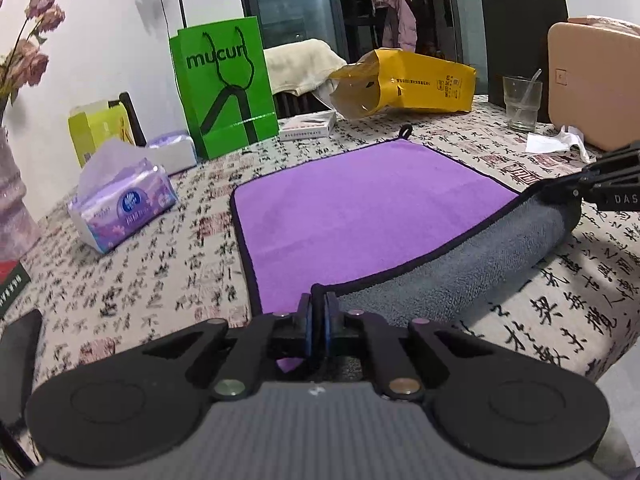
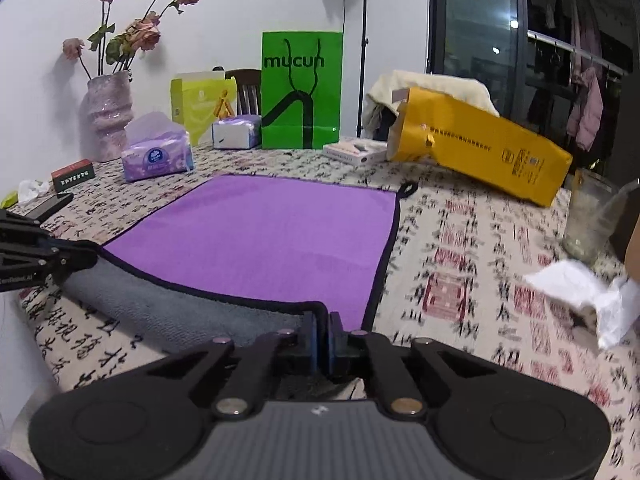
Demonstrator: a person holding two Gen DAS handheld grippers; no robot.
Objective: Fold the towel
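Calligraphy-print tablecloth [image 1: 160,272] bears a purple towel [image 1: 352,216], both grippers [image 1: 319,316] [image 2: 322,336] clamping its near corners.

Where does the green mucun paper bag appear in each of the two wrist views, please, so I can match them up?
Left wrist view: the green bag stands upper left of centre, behind the towel's far left corner.
Right wrist view: the green bag stands at top centre, straight behind the towel.
Shared landmark: the yellow bag lying on its side, right of the green bag in both.
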